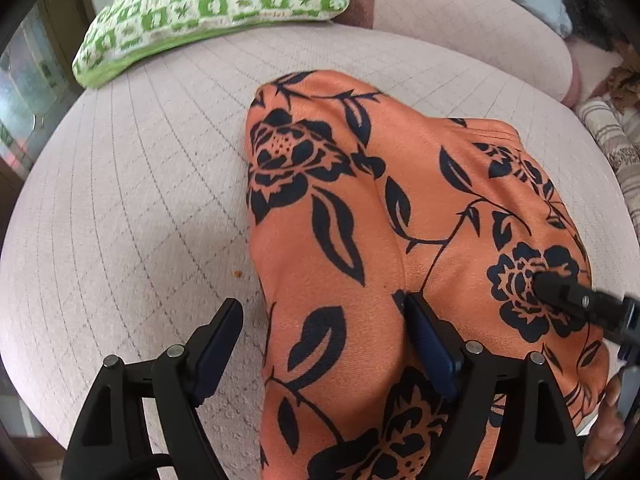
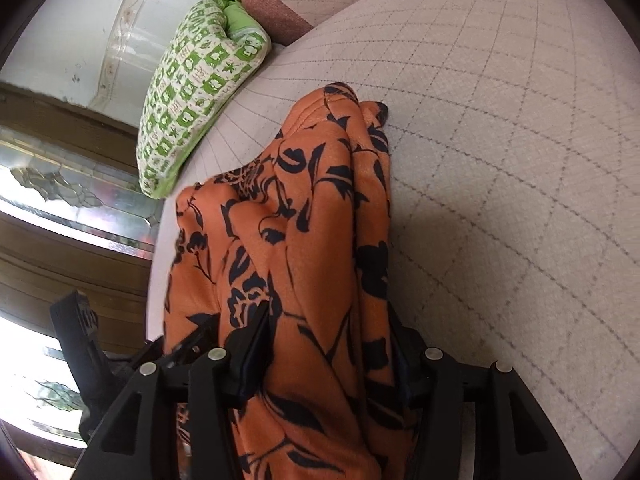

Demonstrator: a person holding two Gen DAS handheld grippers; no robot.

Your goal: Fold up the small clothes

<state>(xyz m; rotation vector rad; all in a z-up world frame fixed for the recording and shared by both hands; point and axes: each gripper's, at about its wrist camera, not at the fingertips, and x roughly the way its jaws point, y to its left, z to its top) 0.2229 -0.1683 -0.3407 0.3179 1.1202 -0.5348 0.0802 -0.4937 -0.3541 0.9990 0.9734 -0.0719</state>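
Left gripper (image 1: 320,336): jaws wide, nothing clamped; one finger over bare cushion, the other resting on the cloth's edge.
Right gripper (image 2: 328,344): jaws part-way apart with a bunched fold of cloth filling the gap; whether the pads press it, cannot tell.
Cloth (image 1: 340,216): orange, dark floral print, lying crumpled on the cushion.
Cushion (image 1: 132,216): pale, grid-stitched seat.
Pillow (image 1: 208,8): green-and-white check, beyond the cloth, apart from it.

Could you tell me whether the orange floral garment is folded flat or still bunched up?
Bunched: the orange floral garment sits in thick rumpled folds on the cushion.
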